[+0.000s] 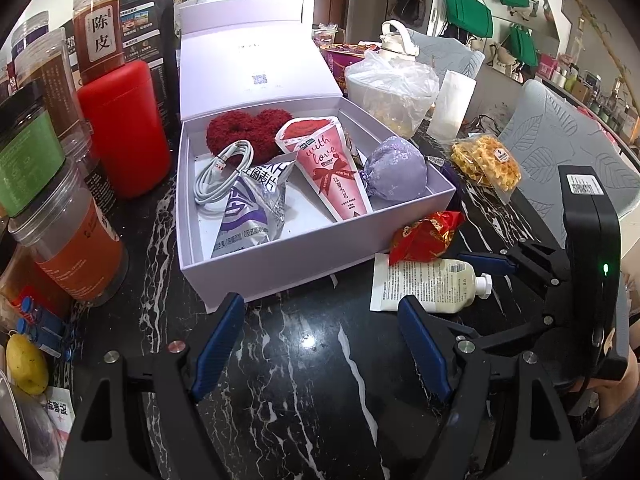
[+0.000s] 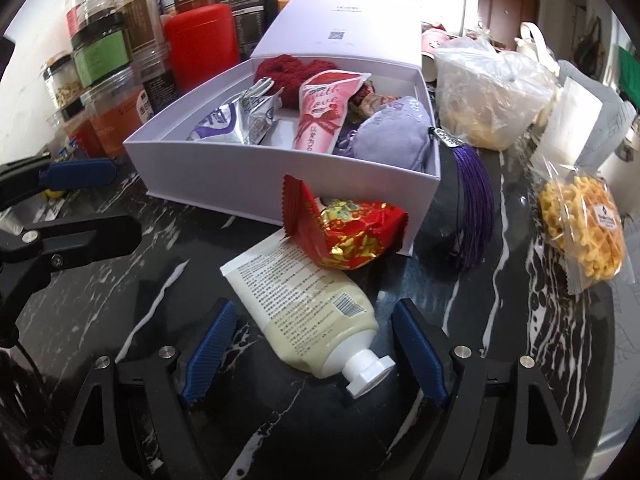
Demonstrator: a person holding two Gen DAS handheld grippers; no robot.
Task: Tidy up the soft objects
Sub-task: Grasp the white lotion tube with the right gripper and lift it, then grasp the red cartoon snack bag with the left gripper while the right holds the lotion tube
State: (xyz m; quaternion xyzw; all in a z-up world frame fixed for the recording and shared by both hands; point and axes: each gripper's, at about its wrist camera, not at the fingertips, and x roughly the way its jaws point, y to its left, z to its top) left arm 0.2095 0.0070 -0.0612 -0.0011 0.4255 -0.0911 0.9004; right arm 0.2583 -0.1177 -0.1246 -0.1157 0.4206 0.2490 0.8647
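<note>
An open lilac box (image 1: pixel 304 264) (image 2: pixel 224 176) holds a red plush heart (image 1: pixel 244 128), a white cable (image 1: pixel 224 176), a silver-purple pouch (image 1: pixel 252 216), a pink "with love" pack (image 1: pixel 332 172) (image 2: pixel 324 116) and a purple sachet (image 1: pixel 396 168) (image 2: pixel 396 136). In front of the box lie a red-gold snack packet (image 1: pixel 424 236) (image 2: pixel 352 232) and a cream tube (image 1: pixel 428 284) (image 2: pixel 312 304). My left gripper (image 1: pixel 320 344) is open and empty over the black marble. My right gripper (image 2: pixel 312 360) (image 1: pixel 460 284) is open, its fingers on either side of the tube's cap end.
Jars and a red canister (image 1: pixel 128 128) crowd the left. A plastic bag (image 1: pixel 392 88), a wrapped waffle snack (image 1: pixel 484 160) (image 2: pixel 580 232) and a purple tassel (image 2: pixel 472 204) lie right of the box. A yellow fruit (image 1: pixel 26 364) is at near left.
</note>
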